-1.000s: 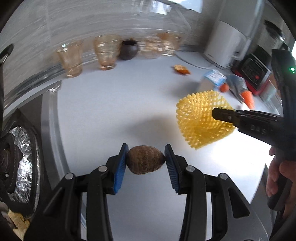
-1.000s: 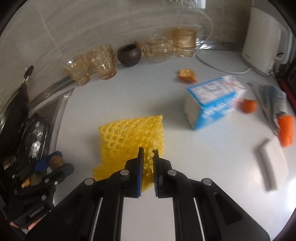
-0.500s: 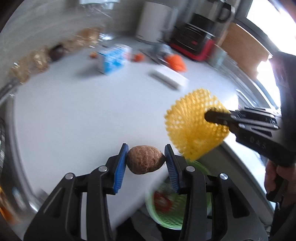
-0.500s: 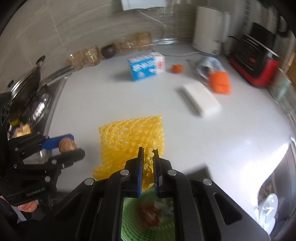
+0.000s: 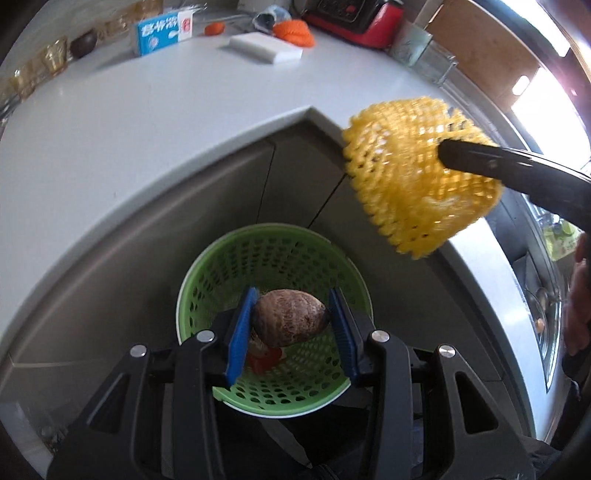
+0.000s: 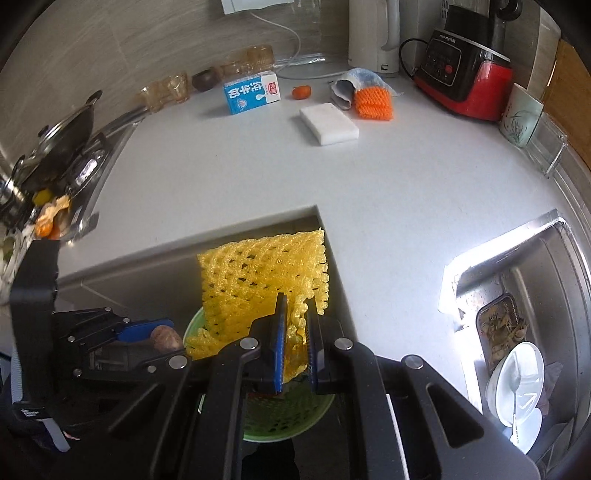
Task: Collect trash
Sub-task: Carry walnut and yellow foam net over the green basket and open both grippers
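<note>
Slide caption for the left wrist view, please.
Left gripper holds a brown husk over the green basket; right gripper's yellow foam net waits alongside.

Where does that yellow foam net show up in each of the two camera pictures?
Left wrist view: yellow foam net at upper right, pinched by the right gripper, right of the green basket.
Right wrist view: lower centre, between that gripper's blue pads.
Shared landmark: blue milk carton on the counter.
</note>
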Action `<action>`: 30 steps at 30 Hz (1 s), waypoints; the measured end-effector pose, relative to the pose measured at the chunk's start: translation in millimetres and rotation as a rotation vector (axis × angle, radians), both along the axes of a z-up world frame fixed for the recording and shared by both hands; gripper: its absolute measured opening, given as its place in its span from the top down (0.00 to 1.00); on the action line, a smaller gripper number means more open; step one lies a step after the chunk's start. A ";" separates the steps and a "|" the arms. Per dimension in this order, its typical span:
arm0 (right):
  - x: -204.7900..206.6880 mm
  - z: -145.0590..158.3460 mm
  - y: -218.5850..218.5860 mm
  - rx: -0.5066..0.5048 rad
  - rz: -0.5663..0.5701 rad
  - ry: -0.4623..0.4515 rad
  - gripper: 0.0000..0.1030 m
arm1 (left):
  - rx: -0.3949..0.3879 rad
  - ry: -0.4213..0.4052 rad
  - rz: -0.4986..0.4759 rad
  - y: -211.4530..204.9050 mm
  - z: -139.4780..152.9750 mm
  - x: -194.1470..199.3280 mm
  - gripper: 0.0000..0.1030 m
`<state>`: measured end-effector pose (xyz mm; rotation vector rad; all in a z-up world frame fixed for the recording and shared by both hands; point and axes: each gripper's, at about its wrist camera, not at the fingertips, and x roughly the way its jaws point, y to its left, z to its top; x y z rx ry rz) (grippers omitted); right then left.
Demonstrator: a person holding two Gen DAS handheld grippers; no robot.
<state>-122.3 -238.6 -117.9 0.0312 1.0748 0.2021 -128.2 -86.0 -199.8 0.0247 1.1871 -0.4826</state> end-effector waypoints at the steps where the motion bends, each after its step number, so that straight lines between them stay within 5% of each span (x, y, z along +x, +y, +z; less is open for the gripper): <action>1: -2.7 -0.1 -1.4 0.005 0.005 -0.003 0.90 | 0.007 -0.002 0.006 -0.9 -0.7 -1.6 0.61; 10: -12.4 -4.9 -6.5 0.019 0.032 0.000 0.90 | 0.059 -0.002 0.039 -10.2 -5.2 -7.2 0.60; 13: -12.7 -4.2 -9.1 0.020 0.029 -0.003 0.90 | 0.067 -0.005 0.049 -11.4 -3.2 -8.6 0.34; 18: -13.7 -6.0 -13.1 0.030 0.018 0.002 0.90 | 0.071 -0.042 0.053 -9.9 9.2 -9.1 0.20; 30: -16.2 -40.8 10.4 0.010 0.100 0.062 0.90 | 0.123 -0.125 0.151 25.8 45.0 -4.2 0.10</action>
